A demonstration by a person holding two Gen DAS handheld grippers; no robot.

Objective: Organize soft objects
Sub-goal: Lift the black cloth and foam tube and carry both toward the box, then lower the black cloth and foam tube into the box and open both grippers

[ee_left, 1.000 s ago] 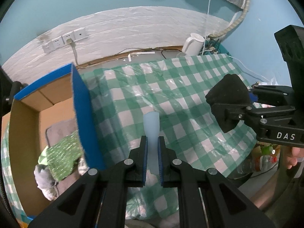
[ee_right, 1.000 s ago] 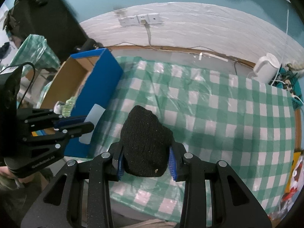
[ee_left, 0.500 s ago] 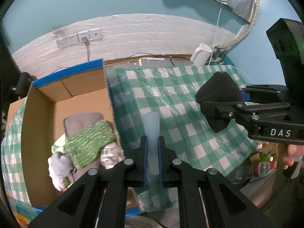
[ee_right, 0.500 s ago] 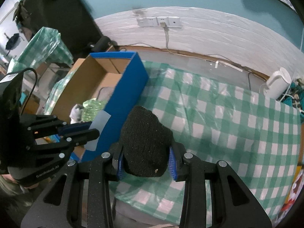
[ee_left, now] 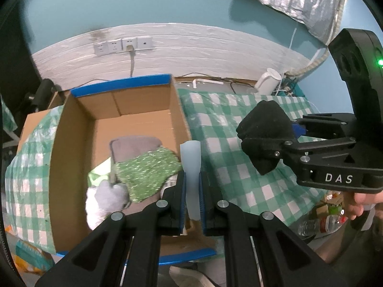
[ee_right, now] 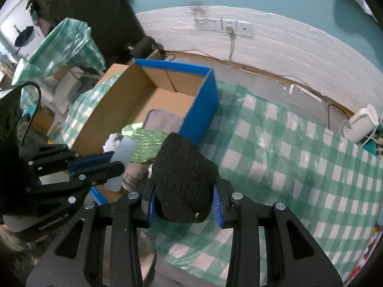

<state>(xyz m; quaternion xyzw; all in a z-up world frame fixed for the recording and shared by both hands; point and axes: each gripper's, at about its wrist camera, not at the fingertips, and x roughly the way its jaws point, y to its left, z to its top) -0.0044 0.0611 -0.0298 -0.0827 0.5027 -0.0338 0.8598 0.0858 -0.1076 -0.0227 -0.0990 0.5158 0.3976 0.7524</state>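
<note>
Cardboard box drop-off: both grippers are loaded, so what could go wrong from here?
1. The right gripper holds the black knit item over the checked cloth, beside the cardboard box; released now, it would likely miss.
2. The left gripper pinches the pale tube above the box's near wall; it may clip the edge.
3. The grippers hang close together and could bump.

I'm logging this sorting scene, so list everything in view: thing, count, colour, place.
cardboard box: 1, brown with blue edges, left of table
sparkly cloth: 1, green, in box
grey cloth: 1, in box beneath the green
white soft item: 1, box's near corner
tablecloth: 1, green-white check, on table
kettle: 1, white, far corner
wall sockets: 4, white, wall
pale strip: 1, translucent white, in left gripper
knit hat: 1, black, in right gripper
</note>
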